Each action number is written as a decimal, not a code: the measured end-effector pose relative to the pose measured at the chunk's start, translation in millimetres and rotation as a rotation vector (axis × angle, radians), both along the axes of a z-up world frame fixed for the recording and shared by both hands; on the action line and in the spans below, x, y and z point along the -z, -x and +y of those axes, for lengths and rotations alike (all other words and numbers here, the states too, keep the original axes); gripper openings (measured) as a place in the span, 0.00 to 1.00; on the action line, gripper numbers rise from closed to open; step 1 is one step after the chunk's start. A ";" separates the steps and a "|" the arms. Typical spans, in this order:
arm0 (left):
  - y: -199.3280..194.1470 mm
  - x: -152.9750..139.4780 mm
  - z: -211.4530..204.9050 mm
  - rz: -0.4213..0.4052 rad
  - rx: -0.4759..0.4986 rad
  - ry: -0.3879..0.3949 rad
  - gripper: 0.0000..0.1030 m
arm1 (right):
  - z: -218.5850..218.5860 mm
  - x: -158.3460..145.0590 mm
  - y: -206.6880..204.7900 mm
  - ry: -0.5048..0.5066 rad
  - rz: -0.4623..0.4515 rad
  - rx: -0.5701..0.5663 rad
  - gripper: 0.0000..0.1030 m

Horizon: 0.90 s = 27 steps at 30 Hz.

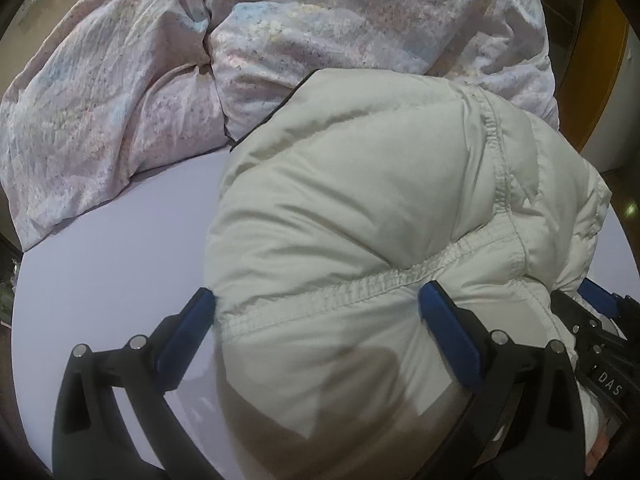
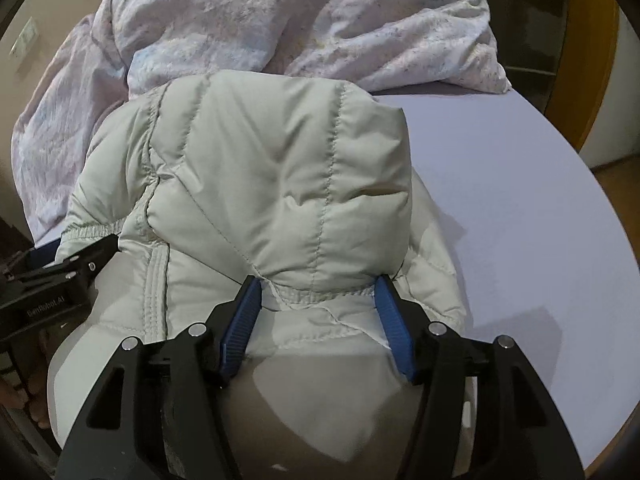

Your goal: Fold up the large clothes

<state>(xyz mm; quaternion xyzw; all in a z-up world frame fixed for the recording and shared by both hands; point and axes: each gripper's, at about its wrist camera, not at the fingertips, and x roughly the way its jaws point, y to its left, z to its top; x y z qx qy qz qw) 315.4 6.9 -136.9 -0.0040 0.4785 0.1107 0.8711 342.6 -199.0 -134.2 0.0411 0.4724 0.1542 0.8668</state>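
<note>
A cream puffer jacket (image 1: 360,184) lies bunched on a lavender bed sheet (image 1: 120,248). My left gripper (image 1: 320,308) stands wide across a thick fold of it, both blue pads pressing into the padding along a gathered seam. At the right edge of the left wrist view, the right gripper's blue finger (image 1: 596,300) pokes in beside the jacket. In the right wrist view the jacket (image 2: 260,168) is doubled over, and my right gripper (image 2: 318,308) grips its stitched hem between both pads. At the left edge of that view my left gripper's black finger (image 2: 80,264) touches the jacket.
A crumpled floral duvet (image 1: 120,80) (image 2: 280,12) is heaped at the far side, touching the jacket. Bare sheet (image 2: 520,200) stretches to the right of the jacket up to the bed's edge. A wooden frame (image 2: 588,60) and floor (image 2: 616,176) lie beyond.
</note>
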 end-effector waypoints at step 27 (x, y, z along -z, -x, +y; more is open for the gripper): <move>40.3 9.2 93.6 0.091 -0.075 0.618 0.98 | -79.4 35.8 -51.4 -0.468 0.559 0.023 0.99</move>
